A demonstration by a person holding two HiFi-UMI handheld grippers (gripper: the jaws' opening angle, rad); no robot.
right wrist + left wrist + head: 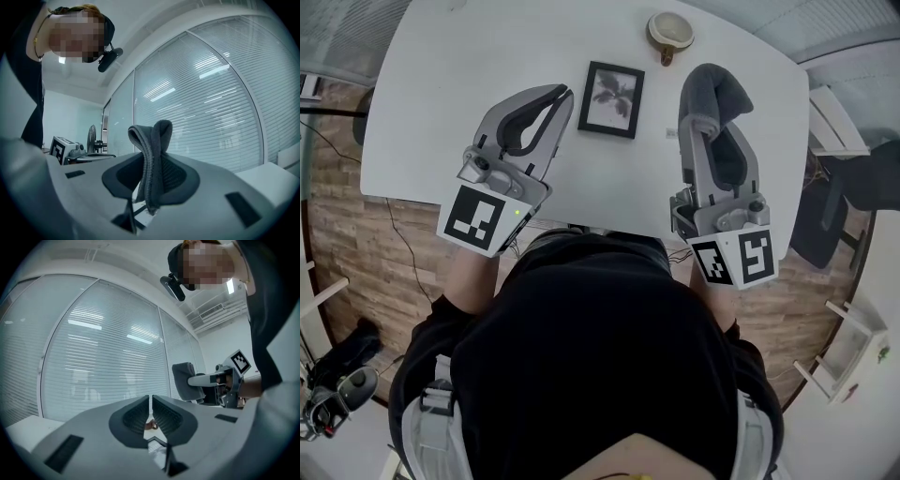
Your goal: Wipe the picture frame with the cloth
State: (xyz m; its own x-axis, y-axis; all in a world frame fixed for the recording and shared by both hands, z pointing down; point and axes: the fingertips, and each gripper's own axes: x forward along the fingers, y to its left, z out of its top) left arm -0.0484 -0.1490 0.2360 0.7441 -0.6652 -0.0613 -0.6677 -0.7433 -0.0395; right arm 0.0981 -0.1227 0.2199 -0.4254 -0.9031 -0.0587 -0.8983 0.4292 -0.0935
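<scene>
A small black picture frame (612, 98) with a plant print lies flat near the middle of the white table (459, 66). Just left of it, my left gripper (562, 94) is shut with nothing between its jaws. In the left gripper view those jaws (150, 401) meet, and a corner of the frame (157, 442) shows below them. To the right of the frame, my right gripper (705, 122) is shut on a folded grey cloth (717, 89). The cloth (157, 140) stands up between the pads and hangs below them. The left gripper view also shows the cloth (183, 378).
A cream cup (670, 30) stands at the table's far edge, behind the frame. A dark chair (853, 183) and a white wooden rack (848, 347) are off the table's right side. Window blinds (108, 348) fill the background of both gripper views.
</scene>
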